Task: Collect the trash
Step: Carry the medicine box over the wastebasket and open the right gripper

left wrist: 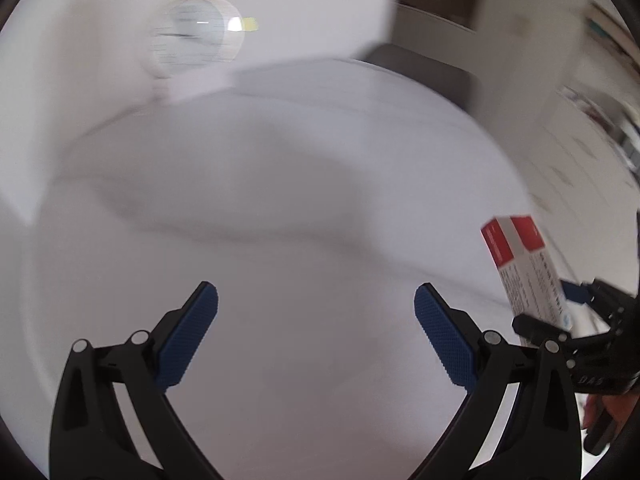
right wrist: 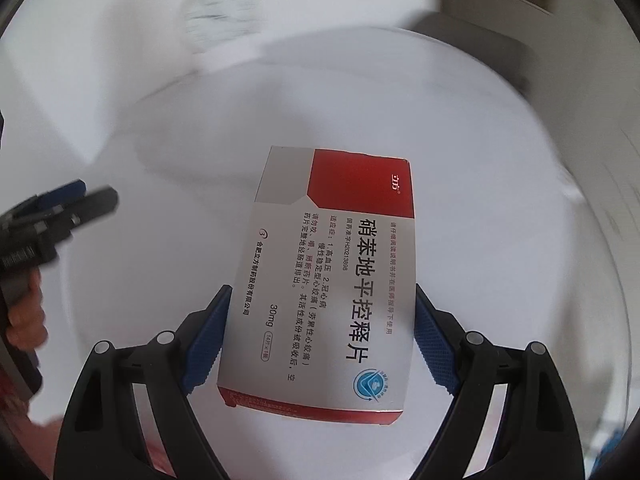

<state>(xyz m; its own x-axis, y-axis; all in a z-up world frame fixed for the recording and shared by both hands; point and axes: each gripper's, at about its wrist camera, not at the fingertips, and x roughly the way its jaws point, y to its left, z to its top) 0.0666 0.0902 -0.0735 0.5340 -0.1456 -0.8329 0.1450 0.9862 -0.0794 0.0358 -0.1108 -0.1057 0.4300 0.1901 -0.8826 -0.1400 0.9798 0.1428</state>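
Observation:
A medicine box (right wrist: 332,264), grey-white with a red corner and red end flaps, sits between the blue pads of my right gripper (right wrist: 322,288), which press on its two long edges and hold it above a white round surface (right wrist: 500,200). In the left wrist view the same box (left wrist: 520,256) sticks up at the far right in the right gripper (left wrist: 556,312). My left gripper (left wrist: 316,292) is wide open over the white surface with nothing between its fingers. The right wrist view shows that left gripper (right wrist: 94,194) at the left edge, blurred.
A round, clear, lens-like object (left wrist: 198,34) stands at the back left against a white wall; it shows blurred (right wrist: 222,12) in the right wrist view. Dark furniture (left wrist: 440,0) lies beyond the surface at the upper right. A hand (right wrist: 28,320) grips the left tool.

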